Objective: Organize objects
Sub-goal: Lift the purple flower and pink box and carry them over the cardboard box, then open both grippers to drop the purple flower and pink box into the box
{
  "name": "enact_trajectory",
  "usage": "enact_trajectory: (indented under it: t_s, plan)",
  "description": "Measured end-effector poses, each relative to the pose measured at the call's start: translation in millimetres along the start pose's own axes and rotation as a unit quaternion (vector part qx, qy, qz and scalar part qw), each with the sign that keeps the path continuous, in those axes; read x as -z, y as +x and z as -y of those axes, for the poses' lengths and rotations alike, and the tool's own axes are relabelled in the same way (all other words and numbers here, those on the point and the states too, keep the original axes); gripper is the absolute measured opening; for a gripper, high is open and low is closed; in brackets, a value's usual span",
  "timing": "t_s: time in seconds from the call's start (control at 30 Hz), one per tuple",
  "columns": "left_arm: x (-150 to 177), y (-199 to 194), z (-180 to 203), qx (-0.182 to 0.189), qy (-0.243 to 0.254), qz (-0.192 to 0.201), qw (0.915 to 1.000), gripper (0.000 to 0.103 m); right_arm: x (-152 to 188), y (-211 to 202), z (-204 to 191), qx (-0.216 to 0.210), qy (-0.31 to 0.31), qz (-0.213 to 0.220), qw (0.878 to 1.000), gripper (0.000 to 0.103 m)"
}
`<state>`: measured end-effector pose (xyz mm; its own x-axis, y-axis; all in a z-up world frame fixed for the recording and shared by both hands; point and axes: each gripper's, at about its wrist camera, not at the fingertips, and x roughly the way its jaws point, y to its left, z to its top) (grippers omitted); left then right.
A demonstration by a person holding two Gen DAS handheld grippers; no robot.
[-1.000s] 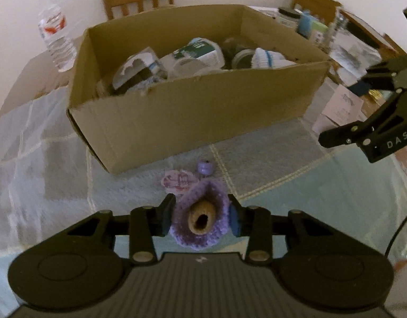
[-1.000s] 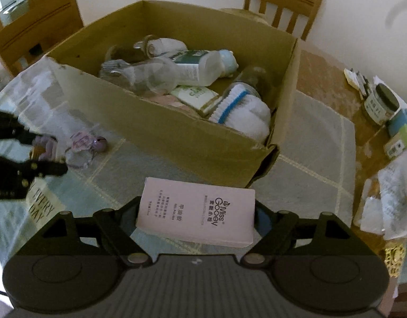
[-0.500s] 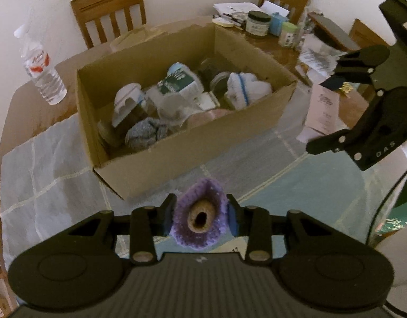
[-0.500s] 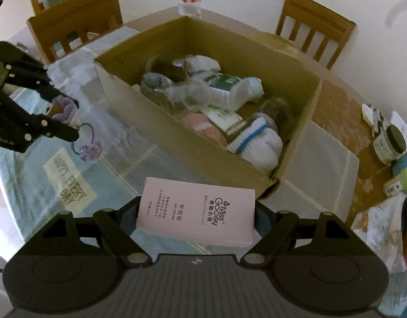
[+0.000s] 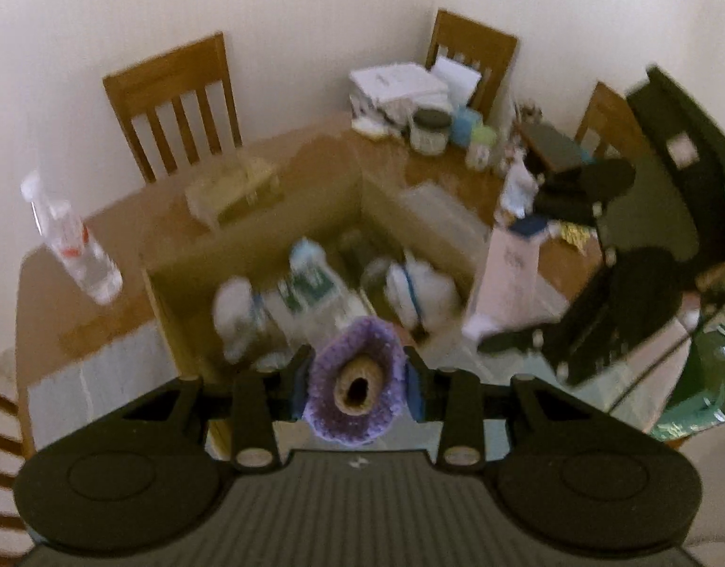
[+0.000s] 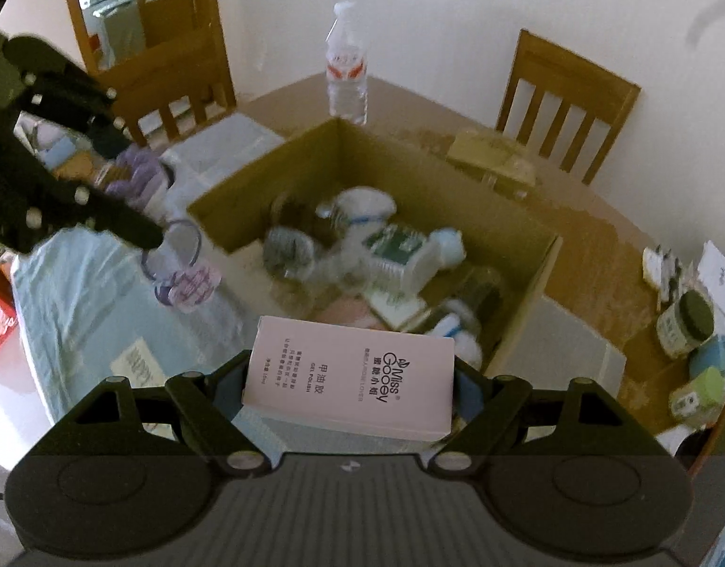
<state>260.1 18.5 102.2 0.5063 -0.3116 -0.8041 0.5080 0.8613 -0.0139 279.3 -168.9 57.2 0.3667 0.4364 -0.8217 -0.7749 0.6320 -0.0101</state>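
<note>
Blur smears most of the left wrist view, so the contents of the cardboard box (image 5: 183, 283) are read there only as pale shapes. The left gripper (image 5: 357, 385) is clamped narrowly on a purple crocheted piece (image 5: 353, 420) with a tan hollow centre, held above the near edge of the box. From the right wrist view a ring and a pinkish tag (image 6: 192, 279) are seen hanging below that piece (what is printed on the tag cannot be made out). The right gripper (image 6: 350, 378) is closed at a medium width on a pink gel polish box (image 6: 348, 378), held flat over the box's near corner. Inside the cardboard box, a white sock with a blue stripe (image 6: 452, 330) and a bottle with a green label (image 6: 395, 250) are recognised; the rest is unclear. A water bottle (image 6: 345, 80) stands upright on the table (image 6: 598, 255) beyond the box.
</note>
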Motion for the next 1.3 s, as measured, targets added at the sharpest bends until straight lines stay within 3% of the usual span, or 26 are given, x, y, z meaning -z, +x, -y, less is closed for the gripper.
enact_trajectory:
  t_s: [0.27, 0.37, 0.43, 0.47, 0.5, 0.9, 1.03, 1.3]
  plan:
    - [-58, 34, -37, -0.009, -0.004, 0.016, 0.9998, 0.038, -17, 8, 13, 0.010, 0.021, 0.012, 1.000, 0.087]
    - [-72, 54, -50, -0.028, -0.011, 0.011, 0.9995, 0.044, -20, 13, 17, 0.012, 0.032, 0.014, 0.999, 0.087]
    - [-80, 66, -60, -0.042, -0.024, 0.012, 0.9988, 0.068, -22, 15, 20, 0.016, 0.037, 0.014, 0.999, 0.087]
    - [-82, 71, -64, -0.053, -0.031, 0.012, 0.9980, 0.092, -22, 16, 21, 0.019, 0.038, 0.015, 0.999, 0.087]
    - [-81, 74, -69, -0.066, -0.035, 0.016, 0.9971, 0.097, -23, 17, 22, 0.020, 0.040, 0.014, 0.999, 0.087]
    - [-61, 82, -79, -0.084, -0.026, 0.015, 0.9960, 0.100, -33, 30, 27, 0.030, 0.057, 0.007, 0.998, 0.087]
    - [-52, 76, -74, -0.094, -0.015, 0.029, 0.9950, 0.101, -36, 32, 28, 0.034, 0.058, 0.008, 0.998, 0.087]
    - [-22, 63, -72, -0.079, -0.035, 0.057, 0.9946, 0.102, -45, 40, 37, 0.046, 0.075, 0.002, 0.996, 0.087]
